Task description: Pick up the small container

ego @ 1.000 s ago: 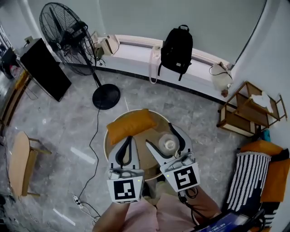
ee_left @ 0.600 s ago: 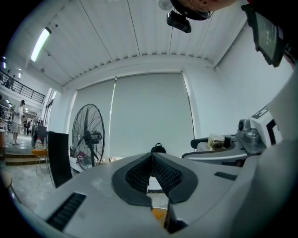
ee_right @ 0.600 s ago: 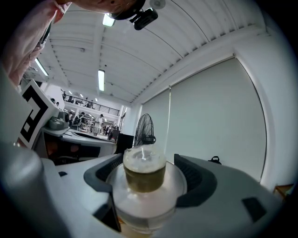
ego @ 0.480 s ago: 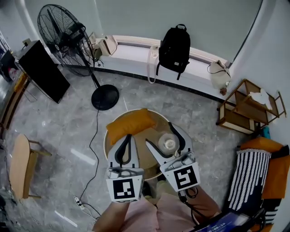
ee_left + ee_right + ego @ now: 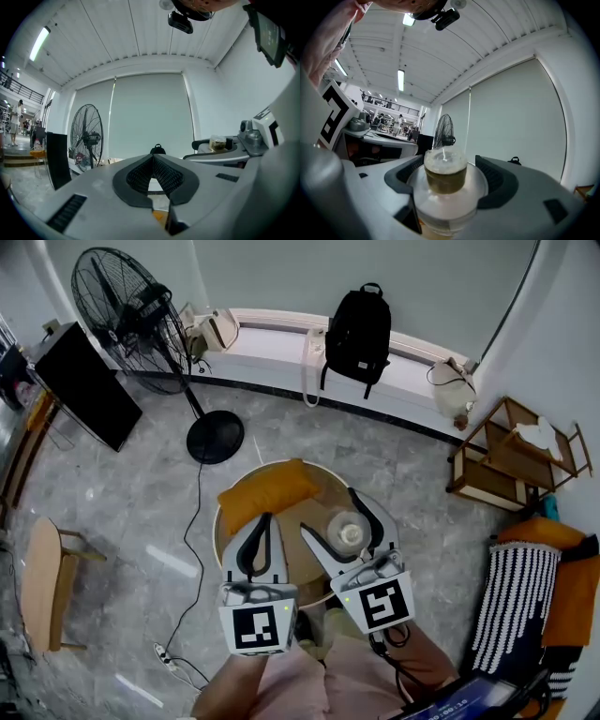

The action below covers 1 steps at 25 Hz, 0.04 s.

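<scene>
The small container (image 5: 349,532) is a clear plastic tub with a lid and a yellowish inside. It sits between the jaws of my right gripper (image 5: 330,513), over the round table (image 5: 218,521). In the right gripper view the small container (image 5: 444,187) fills the gap, and both dark pads of the right gripper (image 5: 450,171) press on its sides. My left gripper (image 5: 267,519) hovers to the left of it, beside the orange cushion (image 5: 267,495). In the left gripper view the left gripper (image 5: 153,157) has its tips together with nothing between them, and the small container (image 5: 217,143) shows at the right.
A standing fan (image 5: 131,306) and a black panel (image 5: 84,381) are at the back left. A black backpack (image 5: 356,334) leans on the window ledge. A wooden shelf (image 5: 511,460) and a striped cushion (image 5: 511,601) are at the right, and a wooden stool (image 5: 42,577) at the left.
The head view has drifted slightly. Both grippers keep their places, and the right one still holds the container.
</scene>
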### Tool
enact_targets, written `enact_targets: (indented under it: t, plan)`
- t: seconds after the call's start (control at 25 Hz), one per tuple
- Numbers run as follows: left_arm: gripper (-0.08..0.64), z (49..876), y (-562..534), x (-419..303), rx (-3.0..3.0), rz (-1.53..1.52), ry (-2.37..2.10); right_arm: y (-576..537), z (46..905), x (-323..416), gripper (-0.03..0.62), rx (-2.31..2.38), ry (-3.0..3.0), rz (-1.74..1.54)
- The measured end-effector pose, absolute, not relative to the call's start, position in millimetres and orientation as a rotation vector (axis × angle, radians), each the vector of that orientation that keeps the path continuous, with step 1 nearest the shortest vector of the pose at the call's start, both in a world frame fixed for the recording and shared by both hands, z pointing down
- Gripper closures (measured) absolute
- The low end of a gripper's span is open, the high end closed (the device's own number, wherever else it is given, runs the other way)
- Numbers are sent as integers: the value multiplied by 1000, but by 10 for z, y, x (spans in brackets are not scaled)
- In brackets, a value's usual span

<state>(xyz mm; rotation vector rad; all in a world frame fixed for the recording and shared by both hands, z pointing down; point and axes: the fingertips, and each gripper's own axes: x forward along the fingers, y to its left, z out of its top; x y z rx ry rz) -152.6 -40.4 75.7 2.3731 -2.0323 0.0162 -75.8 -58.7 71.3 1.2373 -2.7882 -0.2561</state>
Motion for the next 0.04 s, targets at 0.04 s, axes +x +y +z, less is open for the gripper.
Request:
enact_targets:
  t: [0.04]
  plan:
    - [548, 758, -412, -1518, 2375, 16, -2032, -594, 714, -752, 241, 1238, -2788, -257]
